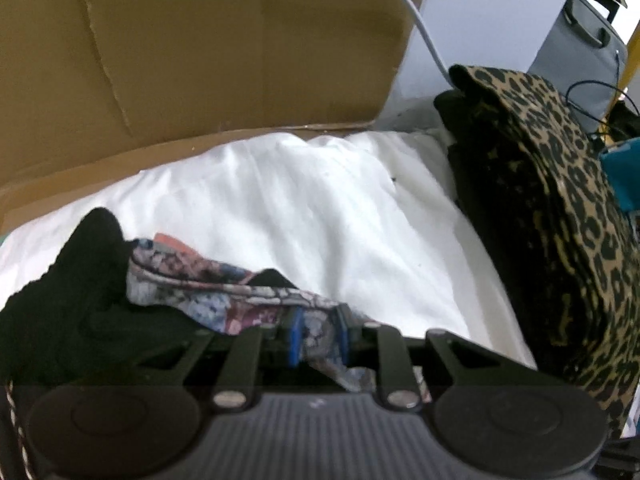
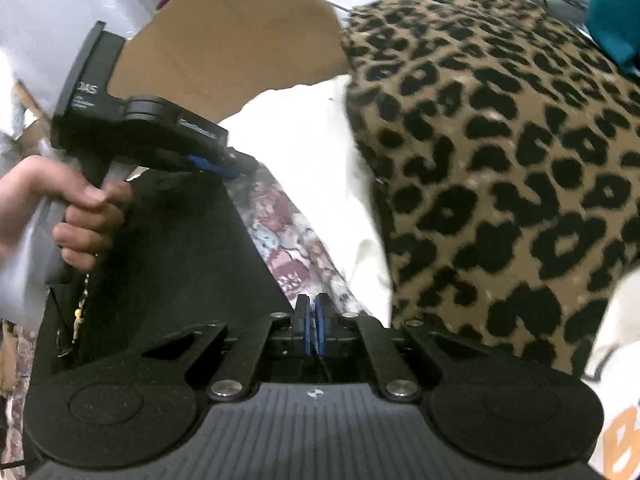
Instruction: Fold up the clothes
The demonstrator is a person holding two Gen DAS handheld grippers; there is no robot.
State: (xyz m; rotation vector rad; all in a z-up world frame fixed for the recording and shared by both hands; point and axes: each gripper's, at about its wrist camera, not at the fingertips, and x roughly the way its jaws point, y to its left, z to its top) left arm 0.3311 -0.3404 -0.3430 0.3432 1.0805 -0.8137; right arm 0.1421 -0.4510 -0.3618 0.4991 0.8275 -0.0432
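Two grippers pinching a floral garment over a white bed sheet (image 1: pixel 312 208)

A brown cardboard sheet (image 1: pixel 192 48) stands far; folded leopard-print cloth (image 1: pixel 560 184) lies right. The black-backed floral patterned fabric (image 1: pixel 224 284) spans near left, its edge clamped by the left gripper (image 1: pixel 318 336), another edge by the narrowly closed right gripper (image 2: pixel 315 320)

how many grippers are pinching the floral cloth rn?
2. Left gripper clamps the floral cloth at one end; right gripper pinches its other end, beside the leopard-print pile.
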